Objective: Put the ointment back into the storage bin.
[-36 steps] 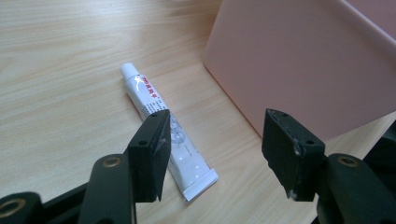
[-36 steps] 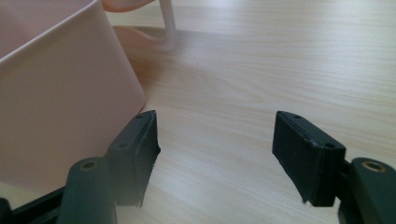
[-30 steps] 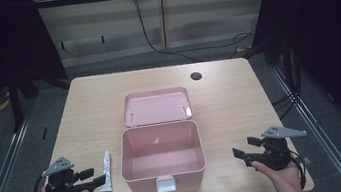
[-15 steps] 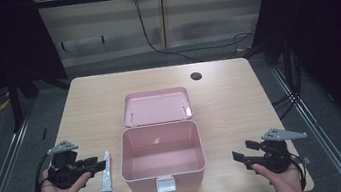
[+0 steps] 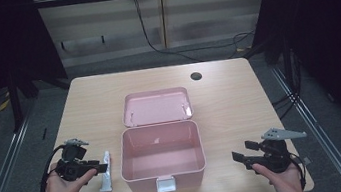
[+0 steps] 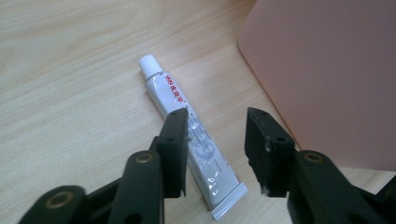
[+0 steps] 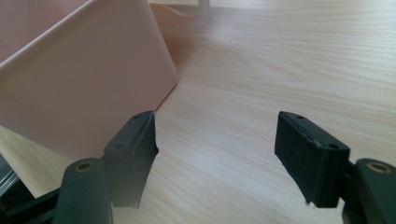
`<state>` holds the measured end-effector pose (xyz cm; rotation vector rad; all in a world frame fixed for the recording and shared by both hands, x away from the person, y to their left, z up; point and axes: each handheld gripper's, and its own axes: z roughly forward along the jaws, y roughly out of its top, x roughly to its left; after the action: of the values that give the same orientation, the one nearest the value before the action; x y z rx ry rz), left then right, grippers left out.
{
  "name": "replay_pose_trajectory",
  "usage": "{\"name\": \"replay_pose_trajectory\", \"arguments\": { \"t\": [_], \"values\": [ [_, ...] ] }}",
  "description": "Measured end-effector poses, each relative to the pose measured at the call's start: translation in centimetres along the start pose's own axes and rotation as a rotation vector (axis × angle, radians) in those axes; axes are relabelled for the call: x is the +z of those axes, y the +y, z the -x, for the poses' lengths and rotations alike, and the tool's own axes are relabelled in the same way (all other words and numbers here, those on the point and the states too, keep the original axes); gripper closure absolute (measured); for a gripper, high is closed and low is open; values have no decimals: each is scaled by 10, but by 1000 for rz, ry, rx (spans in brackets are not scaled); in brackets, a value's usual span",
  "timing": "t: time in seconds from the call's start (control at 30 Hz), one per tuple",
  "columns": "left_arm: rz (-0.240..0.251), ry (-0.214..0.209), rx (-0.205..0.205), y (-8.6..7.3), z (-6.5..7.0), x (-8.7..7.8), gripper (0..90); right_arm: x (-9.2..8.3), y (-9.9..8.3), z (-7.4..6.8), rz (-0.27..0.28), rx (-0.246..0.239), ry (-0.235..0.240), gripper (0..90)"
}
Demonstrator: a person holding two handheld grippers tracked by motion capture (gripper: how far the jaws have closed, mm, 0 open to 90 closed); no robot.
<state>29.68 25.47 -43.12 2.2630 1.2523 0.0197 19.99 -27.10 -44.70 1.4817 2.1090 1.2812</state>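
Left gripper view: left claw (image 6: 217, 116) just closing, jaws apart over white tube (image 6: 203, 151), not pinching yet; tube flat on worktop (image 6: 70, 70) beside open pink box (image 6: 327, 70). Right claw (image 7: 215, 121) spread, empty. Remaining, probably: grasp, lift, put inside.

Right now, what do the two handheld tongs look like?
Both are black. The left tongs trail a black cable looping by the wrist. The right tongs carry a grey three-cornered plate on top. Each has two blocky black jaws with brass-coloured pivot rivets. Forearms bare.

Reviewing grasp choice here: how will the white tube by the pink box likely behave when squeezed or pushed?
The tube looks soft-walled, so it probably dents. Its flat crimped end should stop rolling. Its glossy skin may slip between the left gripper jaws.
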Motion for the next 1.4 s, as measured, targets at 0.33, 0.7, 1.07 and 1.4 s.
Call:
{"name": "replay_pose_trajectory", "arguments": {
  "t": [0.33, 0.7, 1.07, 1.4],
  "values": [
    [-77, 24, -5, 4, -3, 16, 589, 3, 1, 0, -17, -11, 10, 291],
    [-164, 47, -16, 11, -7, 32, 560, 7, 0, 1, -37, 20, 38, 281],
    [-236, 75, -11, 15, -8, 48, 587, 8, 0, 1, -43, 29, 43, 270],
    [-238, 97, 38, 16, -7, 49, 666, 9, 0, 3, -40, 53, 63, 268]
  ]
}}
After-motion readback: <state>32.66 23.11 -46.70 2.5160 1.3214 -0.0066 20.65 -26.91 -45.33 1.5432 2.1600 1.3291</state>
